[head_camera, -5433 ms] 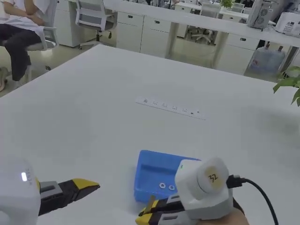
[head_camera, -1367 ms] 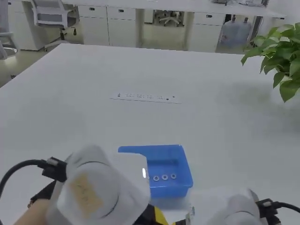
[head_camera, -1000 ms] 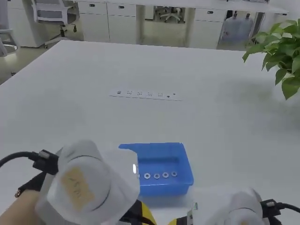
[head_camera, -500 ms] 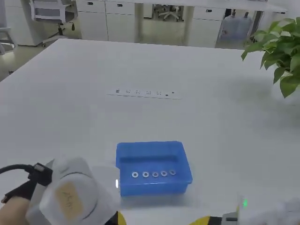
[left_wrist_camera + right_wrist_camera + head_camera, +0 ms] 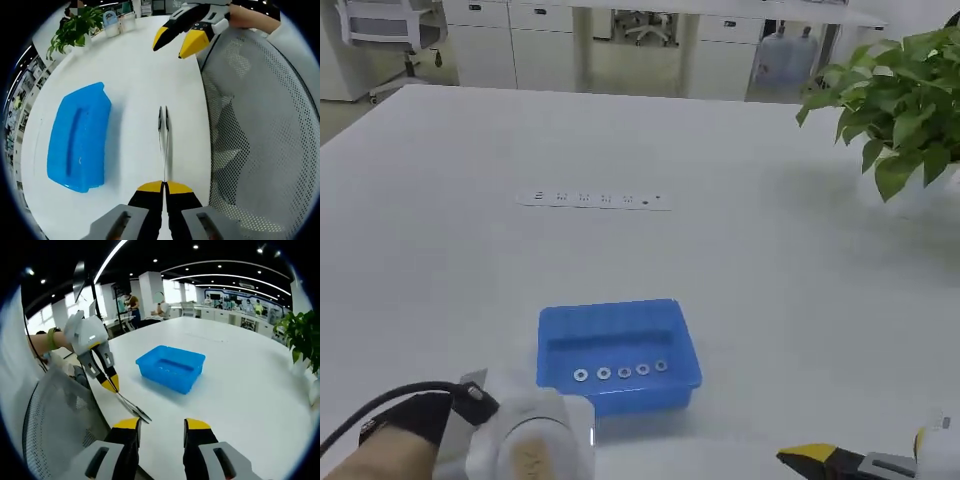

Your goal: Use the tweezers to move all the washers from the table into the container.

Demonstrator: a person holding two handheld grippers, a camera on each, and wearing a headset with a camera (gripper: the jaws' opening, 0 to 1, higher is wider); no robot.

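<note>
- Five washers [image 5: 624, 372] lie in a row inside the blue container [image 5: 620, 393], along its near wall, running from 9 to 3 o'clock.
- Every washer I can count is already in the container, so I judge the moving done or all but done. At most a check of the table [image 5: 770, 250] and setting the tool down are left.
- The left gripper [image 5: 163, 184] is clenched on the tweezers [image 5: 163, 135], whose tips are together and point to 12 o'clock in its own view, just above the tabletop; the container lies at 10 o'clock from them.
- The right gripper [image 5: 162, 426] is released, its jaws apart and holding nothing.
- Count: one container, five washers, one pair of tweezers, two grippers.
- Also one power strip [image 5: 595, 199] at 12 o'clock from the container, and one plant [image 5: 890, 100] at 2 o'clock.
</note>
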